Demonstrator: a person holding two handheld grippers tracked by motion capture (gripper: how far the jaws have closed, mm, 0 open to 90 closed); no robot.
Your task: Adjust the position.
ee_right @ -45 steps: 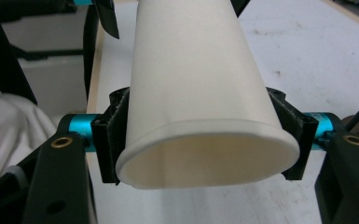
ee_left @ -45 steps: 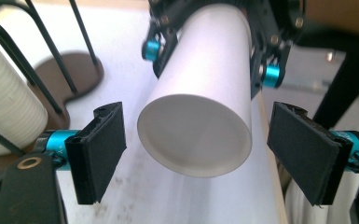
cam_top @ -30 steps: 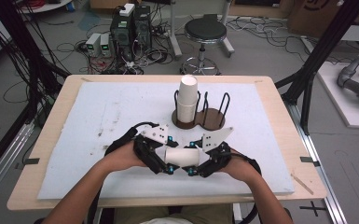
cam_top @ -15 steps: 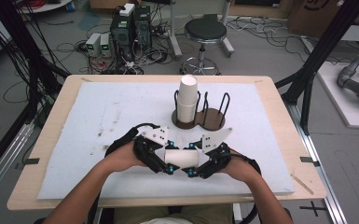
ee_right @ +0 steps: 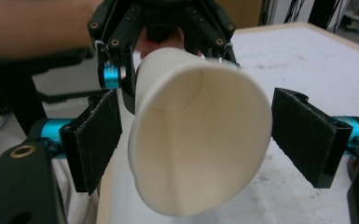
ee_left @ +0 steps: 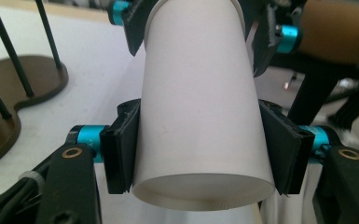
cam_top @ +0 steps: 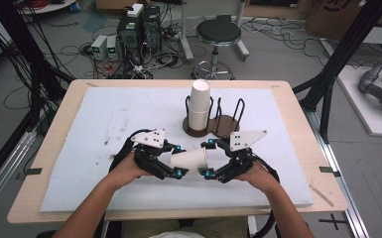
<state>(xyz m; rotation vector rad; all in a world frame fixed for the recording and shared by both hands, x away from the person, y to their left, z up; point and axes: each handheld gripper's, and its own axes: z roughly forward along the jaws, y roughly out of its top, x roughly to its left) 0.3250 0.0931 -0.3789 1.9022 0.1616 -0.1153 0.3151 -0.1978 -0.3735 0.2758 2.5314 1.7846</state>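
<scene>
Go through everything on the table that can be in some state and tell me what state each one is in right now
Paper cup: lying sideways above the mat, clamped near its base.
Left gripper: shut on the paper cup, pads pressing its sides.
Right gripper: open, jaws standing clear on both sides of the cup's rim.
Cup stack: upright in the holder, mouths down.
Holder: upright on the mat, its right ring vacant.

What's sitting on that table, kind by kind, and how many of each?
Loose paper cup, held between the two grippers: 1
Stack of paper cups in the holder: 1
Brown wire cup holder: 1
White mat: 1
Total: 4
</scene>
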